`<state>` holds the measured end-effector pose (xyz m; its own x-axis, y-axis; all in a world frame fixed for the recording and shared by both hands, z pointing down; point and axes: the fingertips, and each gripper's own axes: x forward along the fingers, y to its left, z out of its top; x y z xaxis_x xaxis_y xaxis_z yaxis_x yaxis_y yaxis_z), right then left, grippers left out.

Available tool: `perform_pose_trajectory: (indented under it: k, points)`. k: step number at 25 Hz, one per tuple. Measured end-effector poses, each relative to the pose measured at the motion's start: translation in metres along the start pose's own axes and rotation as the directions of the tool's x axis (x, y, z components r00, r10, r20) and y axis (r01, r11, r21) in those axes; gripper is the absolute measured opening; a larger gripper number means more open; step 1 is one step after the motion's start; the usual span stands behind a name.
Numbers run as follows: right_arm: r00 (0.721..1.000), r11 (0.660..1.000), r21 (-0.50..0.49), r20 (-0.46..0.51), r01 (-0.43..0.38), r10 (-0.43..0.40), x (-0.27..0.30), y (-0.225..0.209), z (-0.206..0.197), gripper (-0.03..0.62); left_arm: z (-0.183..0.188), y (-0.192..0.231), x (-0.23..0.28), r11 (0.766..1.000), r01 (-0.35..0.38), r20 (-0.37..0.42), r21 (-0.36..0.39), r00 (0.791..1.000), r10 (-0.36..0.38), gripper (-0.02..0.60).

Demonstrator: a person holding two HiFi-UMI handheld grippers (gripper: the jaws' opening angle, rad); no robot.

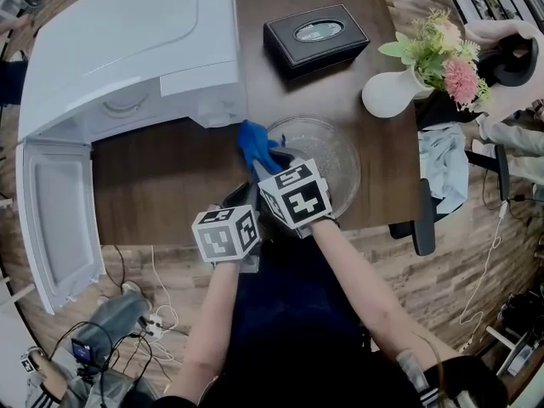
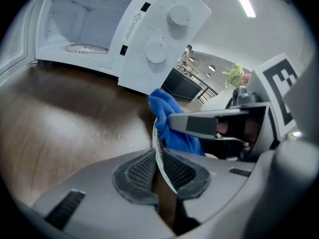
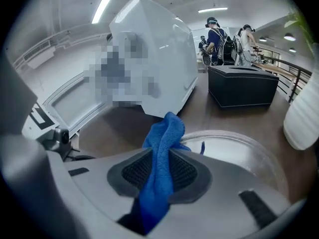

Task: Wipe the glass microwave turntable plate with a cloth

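Now the left tool (image 2: 160, 169) is clamped on the rim of the glass plate (image 3: 234, 156), seemingly steadying it, and the right tool (image 3: 160, 176), clamped on the blue cloth (image 3: 164, 133), must next press down and rub.

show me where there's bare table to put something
Widest bare table lies before the open microwave, between its door and the glass plate. A smaller strip runs between tissue box and plate. Crowded by the vase and cloth.
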<state>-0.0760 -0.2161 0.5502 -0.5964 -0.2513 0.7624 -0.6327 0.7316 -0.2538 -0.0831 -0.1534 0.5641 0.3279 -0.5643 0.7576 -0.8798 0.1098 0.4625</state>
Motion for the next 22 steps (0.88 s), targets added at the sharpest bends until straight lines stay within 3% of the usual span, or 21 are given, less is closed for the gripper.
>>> perform_pose_trajectory:
  k: [7, 22]
  points:
    - [1.0, 0.997, -0.068, -0.007, 0.028, -0.028, 0.003, -0.012, 0.0, 0.083, 0.0, 0.001, 0.0, 1.0, -0.015, 0.009, 0.013, 1.0, 0.015, 0.044]
    - [0.992, 0.991, -0.043, 0.025, 0.126, -0.125, -0.009, -0.064, 0.001, 0.083, -0.001, 0.001, 0.001, 1.0, -0.006, 0.007, -0.029, 1.0, 0.006, 0.041]
